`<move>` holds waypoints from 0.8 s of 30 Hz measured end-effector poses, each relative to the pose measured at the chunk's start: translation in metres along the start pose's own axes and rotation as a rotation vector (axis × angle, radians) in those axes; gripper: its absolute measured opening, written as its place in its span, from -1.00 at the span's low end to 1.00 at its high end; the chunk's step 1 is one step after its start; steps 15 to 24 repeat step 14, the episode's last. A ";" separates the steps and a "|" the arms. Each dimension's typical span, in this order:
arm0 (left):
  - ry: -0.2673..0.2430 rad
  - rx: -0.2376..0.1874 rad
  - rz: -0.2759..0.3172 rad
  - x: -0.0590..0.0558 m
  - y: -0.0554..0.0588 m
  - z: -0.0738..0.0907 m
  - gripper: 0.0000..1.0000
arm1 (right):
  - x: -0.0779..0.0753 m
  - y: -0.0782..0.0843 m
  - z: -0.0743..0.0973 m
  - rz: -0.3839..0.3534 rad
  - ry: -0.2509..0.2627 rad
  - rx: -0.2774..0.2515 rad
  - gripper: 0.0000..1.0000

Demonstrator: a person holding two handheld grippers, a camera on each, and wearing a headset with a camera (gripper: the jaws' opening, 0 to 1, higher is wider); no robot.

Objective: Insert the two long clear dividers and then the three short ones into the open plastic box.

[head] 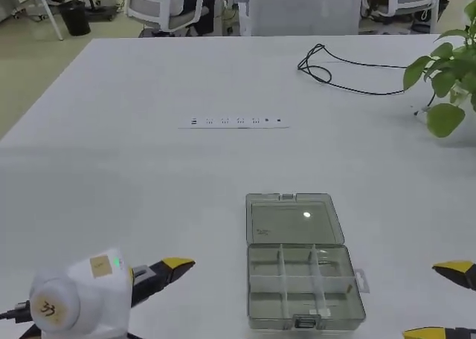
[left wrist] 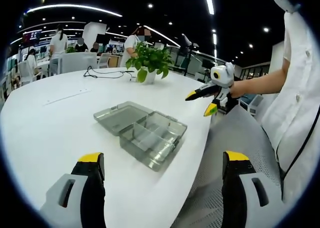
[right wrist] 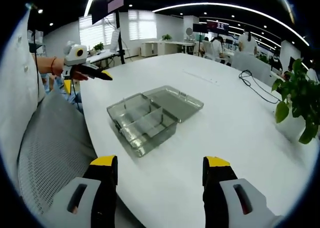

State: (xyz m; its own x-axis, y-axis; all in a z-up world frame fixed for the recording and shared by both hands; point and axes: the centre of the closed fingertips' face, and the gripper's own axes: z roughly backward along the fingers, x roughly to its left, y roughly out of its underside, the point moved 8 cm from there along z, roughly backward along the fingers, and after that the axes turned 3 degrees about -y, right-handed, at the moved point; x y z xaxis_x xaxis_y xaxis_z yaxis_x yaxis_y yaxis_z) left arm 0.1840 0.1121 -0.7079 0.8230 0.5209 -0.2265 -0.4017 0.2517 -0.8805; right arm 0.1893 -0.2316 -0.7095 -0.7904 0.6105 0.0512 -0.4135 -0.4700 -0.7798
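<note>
tabletop, white, in office, plastic box near edge; left gripper, right gripper jaws apart

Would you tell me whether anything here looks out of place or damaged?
Nothing stands out. The plastic box sits flat with its lid folded open, and the clear dividers stand upright inside. The left gripper and right gripper are open, apart from it. A black cable lies loose near the plant.
</note>
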 end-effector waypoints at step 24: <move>0.004 -0.002 0.007 -0.002 0.001 0.000 1.00 | 0.004 -0.004 -0.002 0.005 -0.009 -0.003 0.40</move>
